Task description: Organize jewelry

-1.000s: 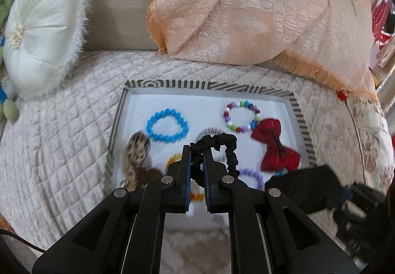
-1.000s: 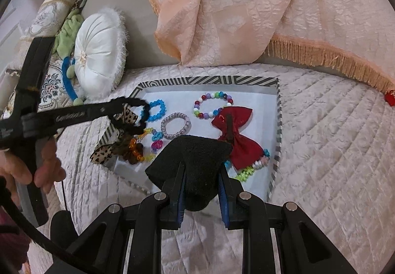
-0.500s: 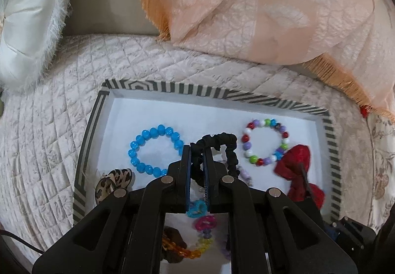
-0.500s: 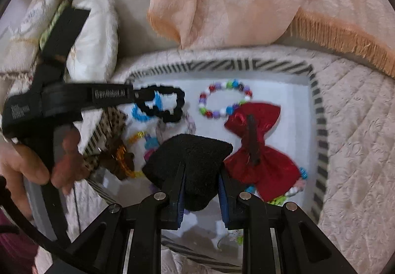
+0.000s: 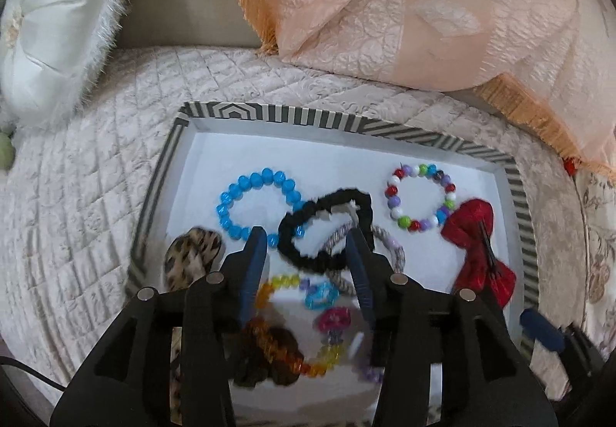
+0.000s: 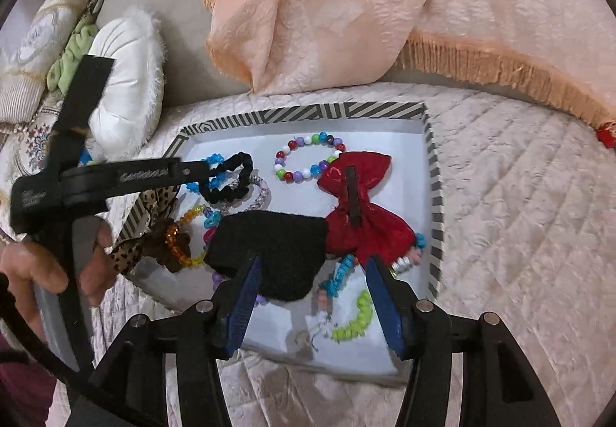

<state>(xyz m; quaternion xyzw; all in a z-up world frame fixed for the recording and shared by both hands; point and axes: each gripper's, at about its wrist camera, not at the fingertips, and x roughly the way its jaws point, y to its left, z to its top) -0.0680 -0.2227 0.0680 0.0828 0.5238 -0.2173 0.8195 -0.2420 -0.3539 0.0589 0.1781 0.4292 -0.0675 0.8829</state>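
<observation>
A striped-rim tray (image 5: 308, 117) (image 6: 346, 109) lies on the quilted bed. My left gripper (image 5: 305, 238) hangs over it and its jaws are opening. The black scrunchie (image 5: 346, 200) lies loose on the tray floor just past the fingertips, over a grey bracelet (image 5: 392, 246). My right gripper (image 6: 312, 267) is opening too. A black felt piece (image 6: 269, 246) sits between its pads, free of the right pad. The left gripper (image 6: 192, 171) reaches in from the left, by the scrunchie (image 6: 231, 176).
The tray also holds a blue bead bracelet (image 5: 250, 176), a multicolour bead bracelet (image 5: 419, 196), a red bow (image 5: 477, 250), a leopard bow (image 5: 192, 253) and several small beaded pieces. A white round cushion (image 5: 50, 26) and a peach blanket (image 5: 423, 3) lie behind. A hand (image 6: 38, 273) holds the left gripper.
Both grippers went from shut to open. The left one sank toward the tray and let go of the black scrunchie. The right one let go of the black felt piece.
</observation>
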